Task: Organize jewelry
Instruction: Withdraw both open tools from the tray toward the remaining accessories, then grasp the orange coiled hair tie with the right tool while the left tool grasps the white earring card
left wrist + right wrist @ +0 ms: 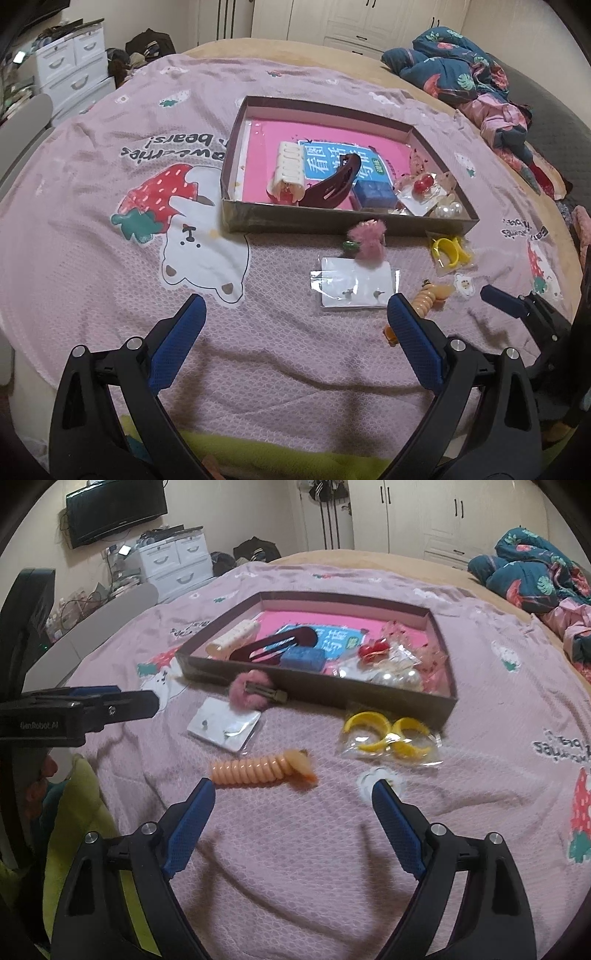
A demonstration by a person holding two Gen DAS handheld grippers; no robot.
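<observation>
hovering left gripper (295, 310) and right gripper (293, 794), jaws apart, above coil hair tie (258, 768), box (332, 696) beyond

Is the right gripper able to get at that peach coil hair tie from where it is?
Probably yes. The right gripper is open and empty, and the coil hair tie lies loose on the bedspread just ahead of its fingertips, with nothing lying between them.
</observation>
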